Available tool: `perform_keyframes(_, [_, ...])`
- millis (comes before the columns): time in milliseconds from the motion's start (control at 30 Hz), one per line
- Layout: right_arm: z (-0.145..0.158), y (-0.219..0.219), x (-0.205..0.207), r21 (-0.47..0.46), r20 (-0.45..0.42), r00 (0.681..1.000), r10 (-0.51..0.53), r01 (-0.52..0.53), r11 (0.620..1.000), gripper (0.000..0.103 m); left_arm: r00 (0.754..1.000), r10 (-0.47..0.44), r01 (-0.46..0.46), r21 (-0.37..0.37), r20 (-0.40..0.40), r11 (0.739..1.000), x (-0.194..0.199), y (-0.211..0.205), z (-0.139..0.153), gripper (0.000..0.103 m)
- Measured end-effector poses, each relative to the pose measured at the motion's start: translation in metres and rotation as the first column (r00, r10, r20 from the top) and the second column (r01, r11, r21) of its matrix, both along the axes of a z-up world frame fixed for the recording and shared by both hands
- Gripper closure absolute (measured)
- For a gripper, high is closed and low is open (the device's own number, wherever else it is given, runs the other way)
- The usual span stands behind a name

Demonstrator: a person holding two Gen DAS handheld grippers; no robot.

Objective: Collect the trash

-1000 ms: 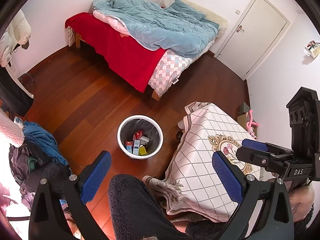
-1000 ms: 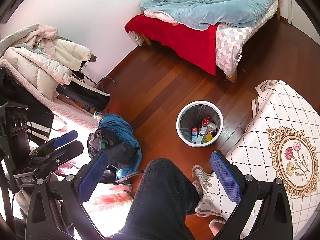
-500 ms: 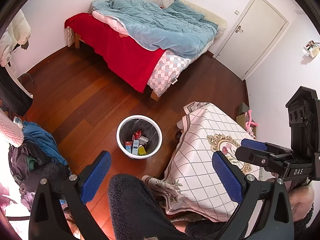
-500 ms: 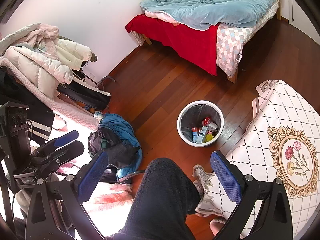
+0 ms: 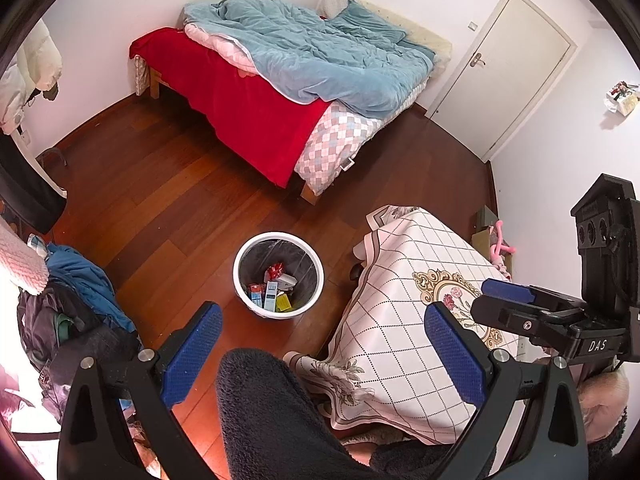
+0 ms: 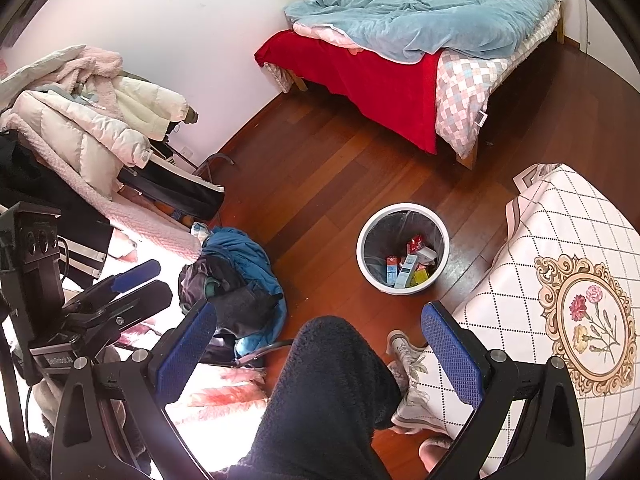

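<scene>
A white waste bin [image 5: 279,274] [image 6: 403,248] with a dark liner stands on the wooden floor and holds several small boxes and wrappers [image 5: 274,290] [image 6: 408,266]. My left gripper [image 5: 326,354] is held high above the floor, open, nothing between its blue pads; the bin lies below and ahead of it. My right gripper [image 6: 320,350] is likewise open and empty, high up, with the bin ahead to its right. Each gripper shows in the other's view: the right gripper [image 5: 516,304] at the right edge, the left gripper [image 6: 132,286] at the left edge.
A person's dark fleece-clad leg [image 5: 276,412] [image 6: 320,396] fills the bottom middle. A table with a patterned cloth [image 5: 412,320] [image 6: 568,248] stands right of the bin. A bed [image 5: 288,80] is at the back, a clothes pile [image 6: 236,276] at the left, a door [image 5: 504,68] far right.
Both views have drifted only slightly; the bin sits a touch further left in the left wrist view. Both grippers stay open and empty.
</scene>
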State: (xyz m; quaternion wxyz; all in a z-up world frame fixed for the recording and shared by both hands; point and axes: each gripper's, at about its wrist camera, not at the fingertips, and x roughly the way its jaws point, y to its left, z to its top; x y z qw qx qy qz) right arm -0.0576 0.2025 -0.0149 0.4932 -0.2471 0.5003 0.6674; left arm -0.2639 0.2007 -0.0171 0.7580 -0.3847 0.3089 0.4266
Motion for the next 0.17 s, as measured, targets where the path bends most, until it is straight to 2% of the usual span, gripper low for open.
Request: perform_keyframes(167, [-0.0033, -0.0002, 0.0011, -0.007, -0.004, 1.0, 0.0, 0.0, 1.0, 0.0, 1.0, -0.001, 0.001, -0.002, 0.005, 1.0, -0.0036, 0.0004, 0.0014, 0.0])
